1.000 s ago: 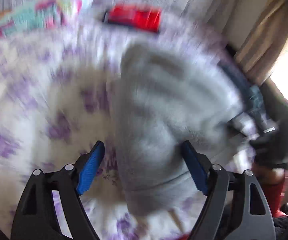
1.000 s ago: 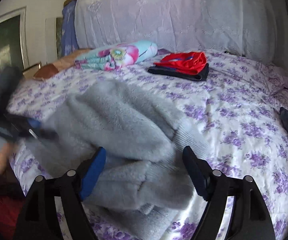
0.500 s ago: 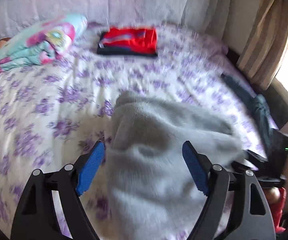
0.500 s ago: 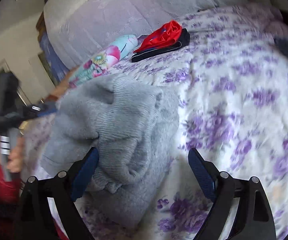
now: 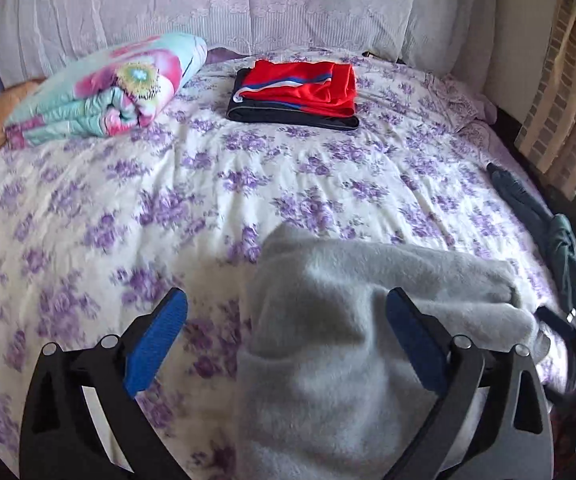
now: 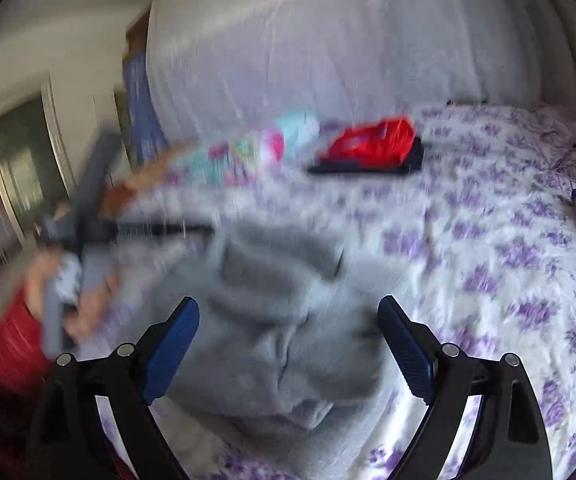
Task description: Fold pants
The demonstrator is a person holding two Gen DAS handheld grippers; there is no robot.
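Because the grey fleece pants (image 5: 347, 320) lay in a rumpled heap on the floral bedspread (image 5: 248, 168) rather than flat, hovered over them with the left gripper (image 5: 286, 298) and the right gripper (image 6: 288, 308), both with jaws just opened wider and spread, cloth below and between them yet pinched by neither. Probably let go to seek a fresh hold at waistband or hem. Kept the folded red garment (image 5: 299, 96) far beyond the fingertips, likely as finished work.
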